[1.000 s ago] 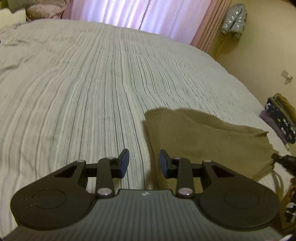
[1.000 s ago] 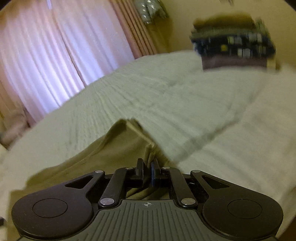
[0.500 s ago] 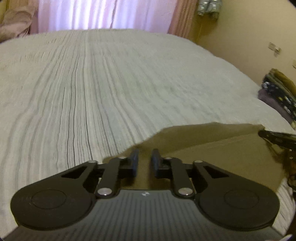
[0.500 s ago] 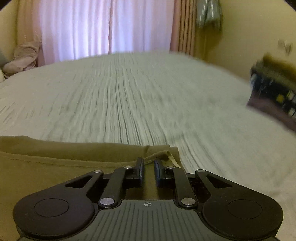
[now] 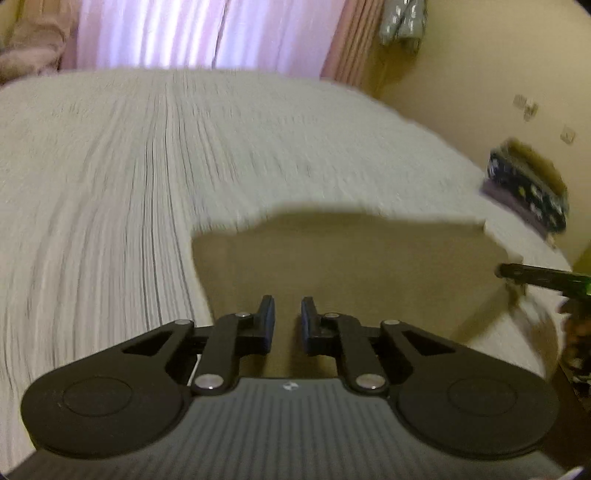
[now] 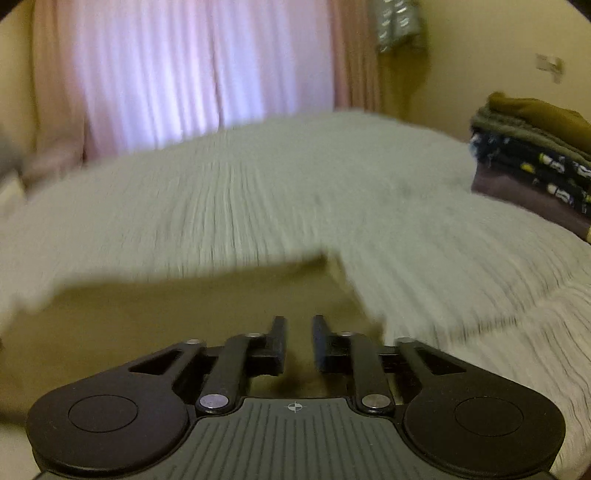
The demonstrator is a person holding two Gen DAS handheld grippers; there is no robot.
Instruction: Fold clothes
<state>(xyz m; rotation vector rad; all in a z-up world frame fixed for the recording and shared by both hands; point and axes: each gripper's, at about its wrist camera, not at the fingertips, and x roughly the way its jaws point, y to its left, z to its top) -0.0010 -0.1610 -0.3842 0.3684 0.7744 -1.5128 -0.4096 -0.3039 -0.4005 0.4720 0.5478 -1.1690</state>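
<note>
An olive-brown folded garment lies on the striped grey-white bedspread. My left gripper hovers over its near left part with a narrow gap between the fingers, nothing held. In the right wrist view the same garment lies under my right gripper, which also shows a narrow gap and holds nothing. The right gripper's tip shows at the garment's right edge in the left wrist view. Both views are motion-blurred.
A stack of folded clothes sits at the bed's right edge, also in the left wrist view. Pink curtains hang behind the bed. A grey garment hangs on the yellow wall.
Both grippers' fingers have parted slightly from the garment's edge. The garment now lies flatter and further forward on the bed. Both cameras are moving.
</note>
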